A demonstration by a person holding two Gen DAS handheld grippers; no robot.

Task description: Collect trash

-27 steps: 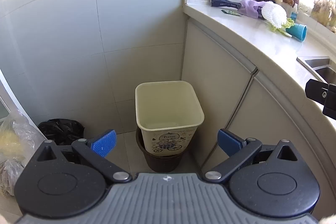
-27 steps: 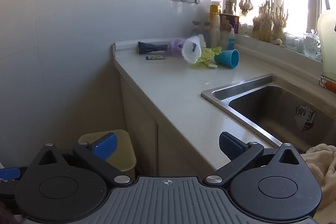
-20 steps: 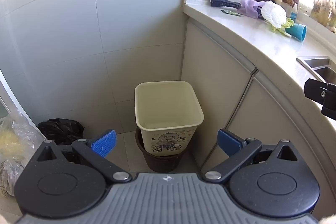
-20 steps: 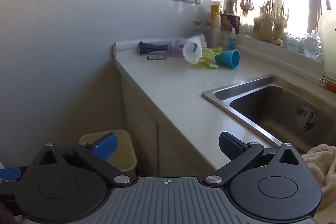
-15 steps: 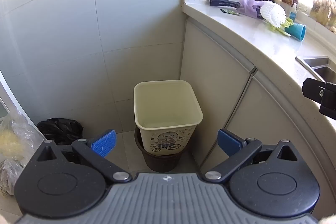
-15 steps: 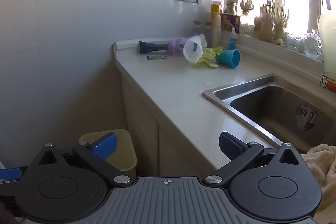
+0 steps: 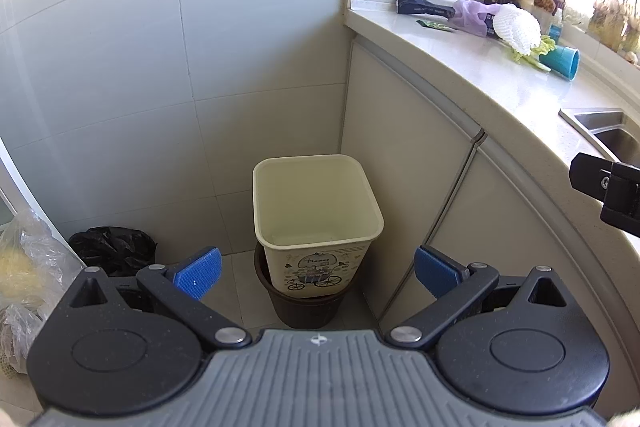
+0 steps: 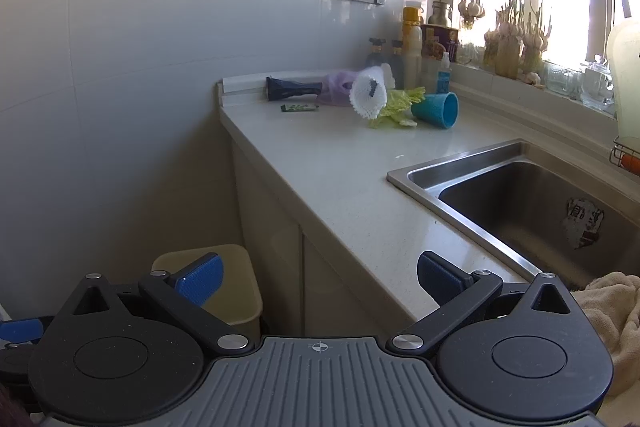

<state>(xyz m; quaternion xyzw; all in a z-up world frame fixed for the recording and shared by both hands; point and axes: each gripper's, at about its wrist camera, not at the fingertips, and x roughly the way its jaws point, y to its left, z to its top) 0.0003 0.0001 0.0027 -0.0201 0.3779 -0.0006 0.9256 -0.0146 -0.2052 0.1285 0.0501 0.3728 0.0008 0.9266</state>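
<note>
You held your black left gripper with blue pads (image 7: 316,273) tilted downward, jaws spread wide and empty; your matching black right gripper (image 8: 318,277) pointed likewise, jaws wide, gripping nothing.

I saw a cream bin (image 7: 316,211) of smooth matt plastic sitting in a darker ribbed plastic bucket (image 7: 308,311). The wall tiles (image 7: 120,67) looked glossy, and the countertop (image 8: 340,171) was pale, polished stone-like. The sink (image 8: 520,195) was brushed metal. Among the litter, a white foam net sleeve (image 8: 368,93) looked rough, a blue cup (image 8: 438,109) smooth plastic. A black bag (image 7: 112,249) was crinkled glossy film. The 2 left gripper pads (image 7: 198,273) looked like ridged blue rubber.
</note>
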